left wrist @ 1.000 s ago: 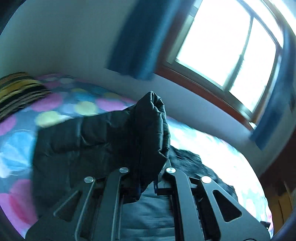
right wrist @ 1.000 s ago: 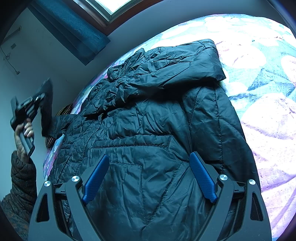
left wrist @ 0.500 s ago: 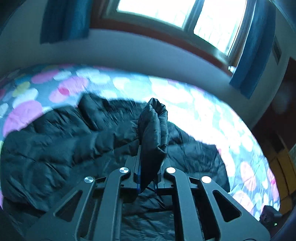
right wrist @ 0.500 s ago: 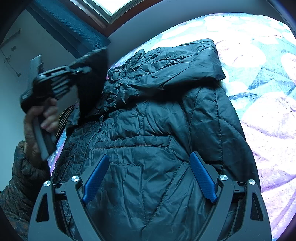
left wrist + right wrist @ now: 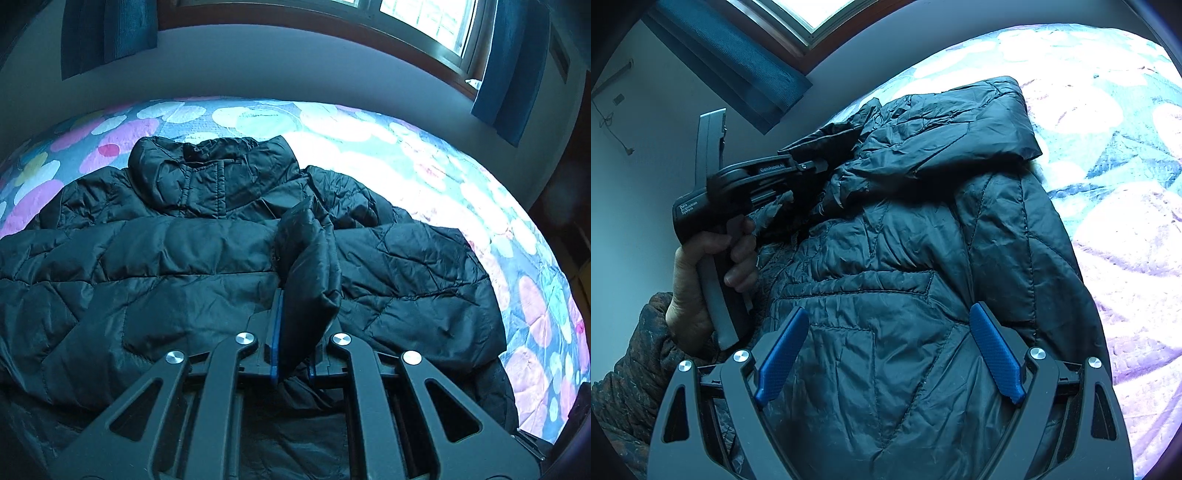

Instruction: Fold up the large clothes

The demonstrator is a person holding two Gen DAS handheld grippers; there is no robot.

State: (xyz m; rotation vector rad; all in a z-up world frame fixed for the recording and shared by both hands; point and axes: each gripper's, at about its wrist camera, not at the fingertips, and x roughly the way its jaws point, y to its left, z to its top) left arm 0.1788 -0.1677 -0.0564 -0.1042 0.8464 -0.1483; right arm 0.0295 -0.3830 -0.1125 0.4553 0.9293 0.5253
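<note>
pinching jacket sleeve (image 5: 308, 254) left gripper (image 5: 293, 332), right gripper (image 5: 886, 350) wide

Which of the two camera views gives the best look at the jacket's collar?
The left wrist view: the black jacket lies spread on the bedspread and its stand-up collar faces the camera, seam visible. In the right wrist view that end of the jacket is crumpled fabric, and I cannot pick the collar out.

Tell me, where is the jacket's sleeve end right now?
The sleeve end is pinched in the left gripper, held over the jacket spread on the flowered bed.
</note>
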